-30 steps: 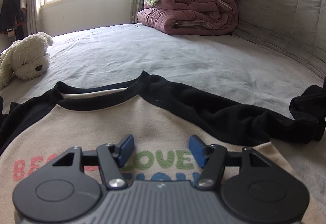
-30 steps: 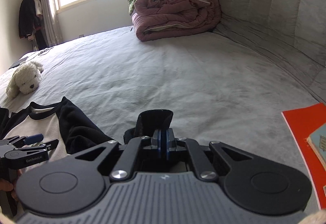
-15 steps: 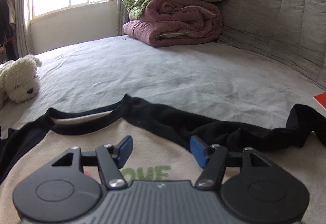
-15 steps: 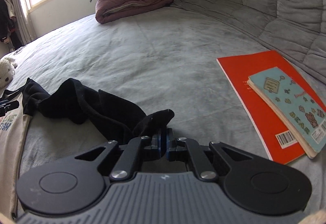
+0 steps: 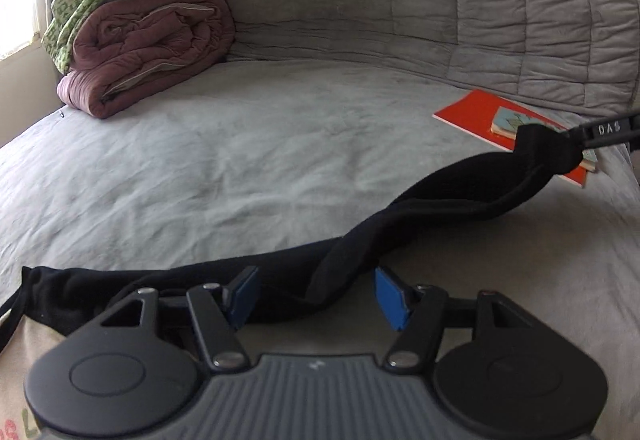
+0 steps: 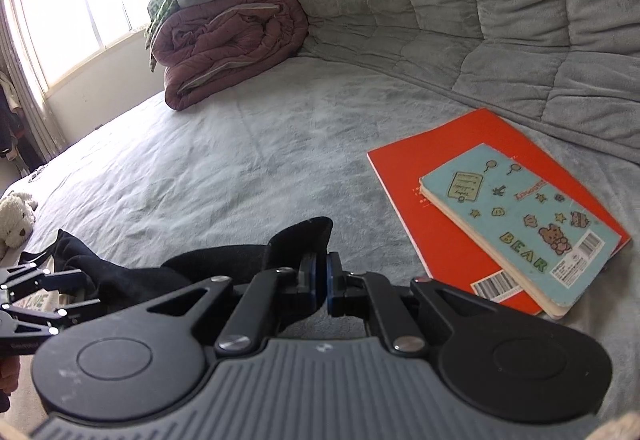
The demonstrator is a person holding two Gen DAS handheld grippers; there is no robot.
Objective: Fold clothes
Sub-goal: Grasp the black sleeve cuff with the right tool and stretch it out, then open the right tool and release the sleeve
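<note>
A cream shirt with black sleeves lies on the grey bed; its cream body shows at the lower left. Its black sleeve is stretched out to the right, twisted. My left gripper is open, with the upper part of the sleeve between its blue pads, near the shoulder. My right gripper is shut on the sleeve's cuff and holds it just above the bed; it also shows in the left wrist view. The left gripper shows at the left of the right wrist view.
A red notebook with a light-blue "BEAR" booklet on it lies close to the right of the cuff. Folded maroon quilts and pillows are stacked at the back by the padded headboard. A plush toy lies far left.
My right gripper has pulled the black cuff out to the right, toward the notebooks, stretching the sleeve. My left gripper has moved right from the shirt's chest print to the sleeve's upper part.
</note>
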